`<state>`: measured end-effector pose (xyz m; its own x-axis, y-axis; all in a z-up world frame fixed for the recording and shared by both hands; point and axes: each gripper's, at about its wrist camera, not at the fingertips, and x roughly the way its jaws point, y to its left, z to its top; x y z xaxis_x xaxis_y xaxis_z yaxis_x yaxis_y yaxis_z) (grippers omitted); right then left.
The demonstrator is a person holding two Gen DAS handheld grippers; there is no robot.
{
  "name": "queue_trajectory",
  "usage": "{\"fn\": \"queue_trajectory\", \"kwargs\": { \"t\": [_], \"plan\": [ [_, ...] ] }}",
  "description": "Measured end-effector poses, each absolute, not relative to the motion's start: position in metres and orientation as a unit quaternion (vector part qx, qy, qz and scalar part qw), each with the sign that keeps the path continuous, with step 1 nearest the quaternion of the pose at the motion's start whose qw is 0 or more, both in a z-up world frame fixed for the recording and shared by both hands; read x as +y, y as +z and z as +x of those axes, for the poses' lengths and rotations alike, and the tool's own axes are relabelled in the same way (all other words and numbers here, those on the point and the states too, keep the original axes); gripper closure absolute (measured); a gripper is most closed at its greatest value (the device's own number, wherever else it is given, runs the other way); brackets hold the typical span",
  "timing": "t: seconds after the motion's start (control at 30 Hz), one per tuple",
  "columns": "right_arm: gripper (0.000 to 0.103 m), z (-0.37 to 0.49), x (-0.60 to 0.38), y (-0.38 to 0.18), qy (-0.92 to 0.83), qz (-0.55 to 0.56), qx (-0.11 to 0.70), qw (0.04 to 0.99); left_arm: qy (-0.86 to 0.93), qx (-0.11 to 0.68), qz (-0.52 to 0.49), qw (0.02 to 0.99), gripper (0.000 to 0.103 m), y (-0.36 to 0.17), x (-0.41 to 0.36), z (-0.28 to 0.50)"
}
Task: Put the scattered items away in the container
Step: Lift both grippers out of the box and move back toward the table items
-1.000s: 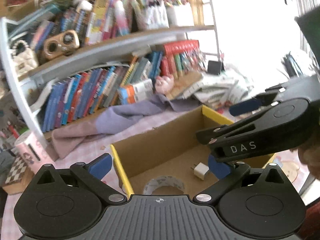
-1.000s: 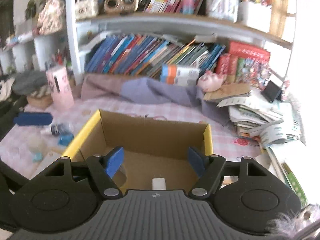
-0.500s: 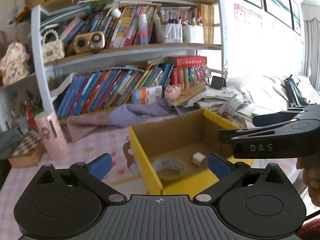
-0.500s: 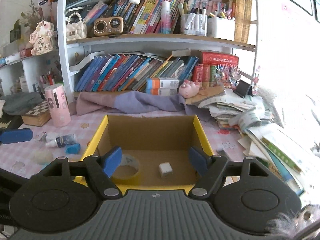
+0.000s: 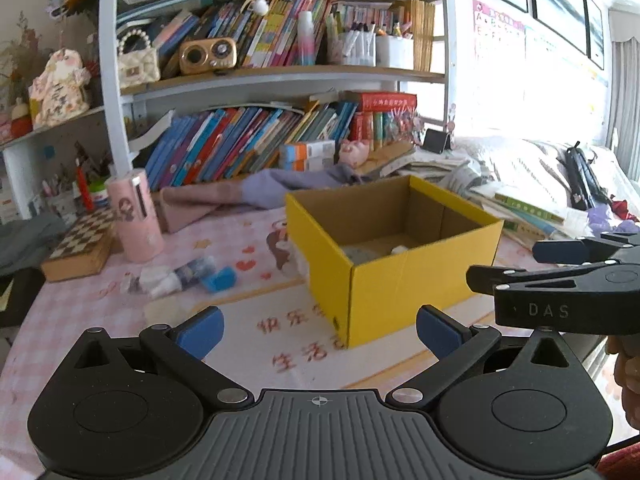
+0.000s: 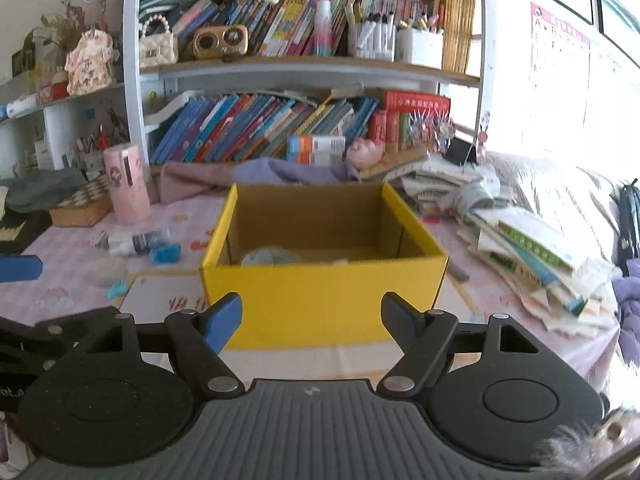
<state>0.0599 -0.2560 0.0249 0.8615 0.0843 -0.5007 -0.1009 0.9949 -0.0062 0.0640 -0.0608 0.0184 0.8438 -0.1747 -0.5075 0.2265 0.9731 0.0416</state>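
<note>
White-framed bookshelf (image 6: 304, 68) crammed with leaning colourful books, pink checked tablecloth (image 5: 80, 312) over the table, pale wall (image 6: 560, 80) with a poster and framed pictures, strong daylight washing out the right side

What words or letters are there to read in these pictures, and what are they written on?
"DAS": white letters on the side of the black right gripper.
"快乐" and "生活": red characters on the white mat in front of the yellow cardboard box; the characters beyond them are cut off.
Red book on the shelf: gold title, too small to read.
Pink wall chart and other book spines: too blurred.
</note>
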Motion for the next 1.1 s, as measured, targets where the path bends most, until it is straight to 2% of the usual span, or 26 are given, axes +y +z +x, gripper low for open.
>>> {"fn": "queue_trajectory", "kwargs": {
  "t": [0.33, 0.73, 1.1],
  "plan": [
    [0.027, 0.053, -0.227, 0.012, 0.064, -0.015, 0.305, 0.950, -0.082, 0.283, 0.049, 0.954, 0.000, 0.004, -0.034, 0.049],
    [0.022, 0.054, -0.188, 0.004, 0.125, -0.040, 0.342, 0.931, -0.036, 0.310, 0.028, 0.950, 0.000, -0.007, 0.000, 0.039],
    [0.022, 0.055, -0.155, 0.005, 0.168, -0.053, 0.346, 0.921, -0.001, 0.317, 0.026, 0.948, 0.000, -0.005, 0.027, 0.026]
  ]
}}
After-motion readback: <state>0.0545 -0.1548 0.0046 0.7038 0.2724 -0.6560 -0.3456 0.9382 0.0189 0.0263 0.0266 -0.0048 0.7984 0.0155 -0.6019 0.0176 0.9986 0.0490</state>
